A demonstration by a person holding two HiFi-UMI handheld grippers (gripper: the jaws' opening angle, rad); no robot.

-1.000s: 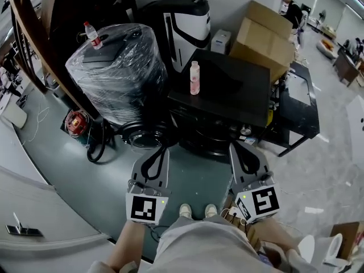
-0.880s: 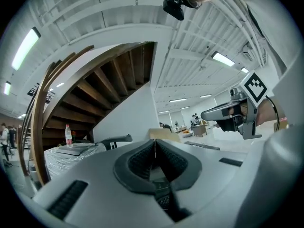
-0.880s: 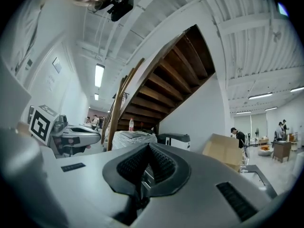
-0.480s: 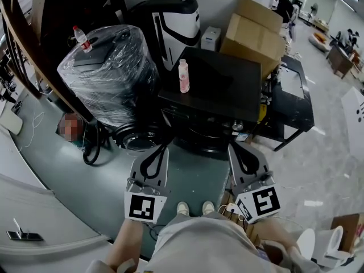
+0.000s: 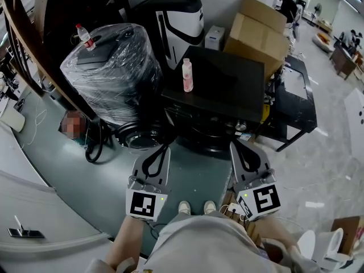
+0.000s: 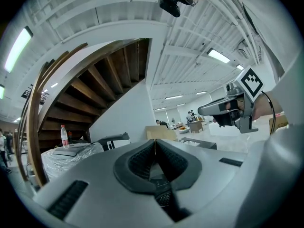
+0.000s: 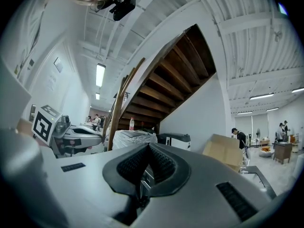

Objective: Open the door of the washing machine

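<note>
Facing the washing machine (image 5: 223, 83) just ahead, left claw (image 5: 163, 148) and right claw (image 5: 235, 146) are hovering pinched together, holding nothing.

Legible text, brands, numbers: none in any of your views
- Your left gripper (image 5: 161, 148) and right gripper (image 5: 236, 145): one black-and-white square marker on each cube, a pattern only, no letters or digits
- Pink bottle (image 5: 187, 75): label too small to read
- Red-capped bottle (image 5: 83, 37): label too small to read
- Cardboard box (image 5: 256, 27): no print that you can make out
</note>
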